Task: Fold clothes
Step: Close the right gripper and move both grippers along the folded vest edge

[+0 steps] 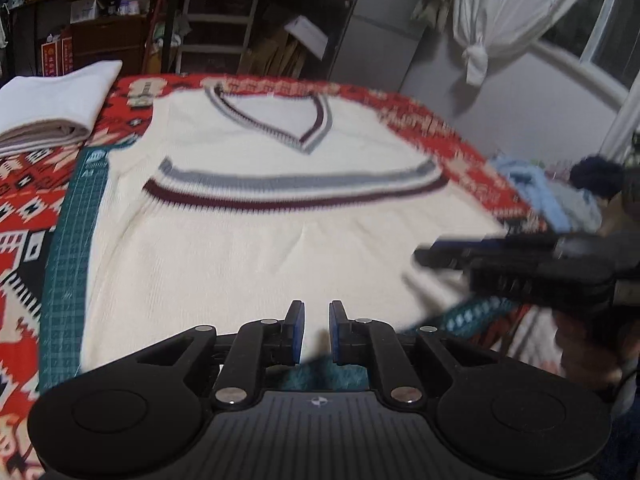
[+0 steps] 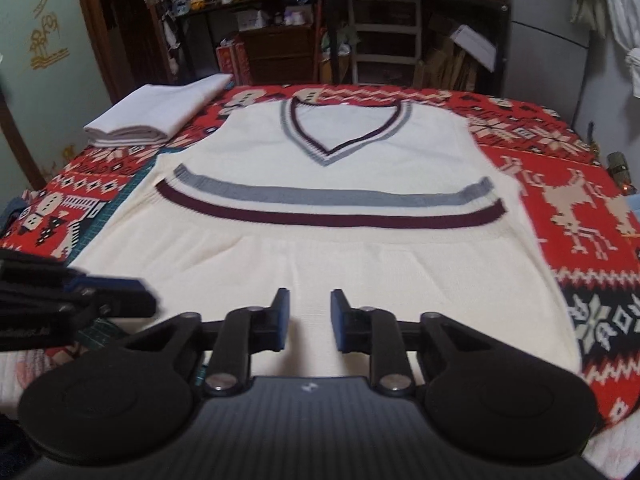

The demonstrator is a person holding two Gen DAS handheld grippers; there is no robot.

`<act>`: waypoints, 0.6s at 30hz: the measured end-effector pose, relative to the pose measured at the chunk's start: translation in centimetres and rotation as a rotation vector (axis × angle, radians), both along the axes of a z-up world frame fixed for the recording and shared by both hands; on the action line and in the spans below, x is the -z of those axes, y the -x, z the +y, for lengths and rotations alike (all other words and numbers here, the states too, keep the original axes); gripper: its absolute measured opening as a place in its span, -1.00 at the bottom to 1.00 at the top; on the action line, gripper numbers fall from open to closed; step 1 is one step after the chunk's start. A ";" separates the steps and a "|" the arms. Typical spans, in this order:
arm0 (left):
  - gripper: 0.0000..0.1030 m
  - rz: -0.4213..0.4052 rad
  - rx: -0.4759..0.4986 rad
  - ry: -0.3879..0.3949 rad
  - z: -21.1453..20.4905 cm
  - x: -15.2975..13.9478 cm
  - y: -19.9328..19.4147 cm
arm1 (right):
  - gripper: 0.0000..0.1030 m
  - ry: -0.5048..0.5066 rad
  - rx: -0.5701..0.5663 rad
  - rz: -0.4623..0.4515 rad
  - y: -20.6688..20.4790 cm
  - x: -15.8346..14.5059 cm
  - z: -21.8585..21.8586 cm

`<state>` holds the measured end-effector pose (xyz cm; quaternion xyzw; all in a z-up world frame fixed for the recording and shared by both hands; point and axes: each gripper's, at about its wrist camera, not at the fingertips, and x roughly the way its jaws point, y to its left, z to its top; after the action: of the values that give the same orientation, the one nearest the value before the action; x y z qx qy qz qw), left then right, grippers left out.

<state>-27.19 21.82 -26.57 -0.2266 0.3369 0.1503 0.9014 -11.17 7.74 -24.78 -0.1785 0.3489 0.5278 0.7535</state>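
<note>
— Vest [image 2: 320, 216] first: where does it lie?

— Spread flat, front up, on the red patterned blanket [image 2: 560, 184], V-neck at the far end, hem nearest the claws. A folded white stack [image 2: 160, 116] sits off its far left corner, apart from it.

— And the left gripper [image 1: 316, 330]?

— Parted a little, nothing between its pads, poised over the hem toward the left edge, just above the green cutting mat [image 1: 68, 240] that peeks out beneath.

— The right gripper [image 2: 308, 320]?

— Open too, gap somewhat wider, empty, above the hem's middle.

— So which step?

— I judge folding has not begun; the vest looks only laid out. Next each claw likely needs to pinch a hem corner or a side edge, both layers, and carry it over evenly so the stripes stay square.
</note>
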 end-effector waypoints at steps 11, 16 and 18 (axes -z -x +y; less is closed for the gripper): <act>-0.86 0.101 0.059 0.056 -1.0 2.1 -0.3 | -0.67 0.081 -0.172 0.024 4.2 1.6 -0.8; -0.87 0.038 0.098 0.031 -1.9 1.3 -0.3 | -0.67 0.050 -0.173 0.010 4.7 0.5 -1.1; -0.87 0.029 0.093 0.020 -1.6 1.4 -0.8 | -0.71 0.052 -0.150 0.010 4.2 0.7 -0.4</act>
<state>-26.39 20.18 -27.92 -0.2176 0.3616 0.1079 0.9001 -15.42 7.38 -25.52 -0.2208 0.3521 0.5745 0.7051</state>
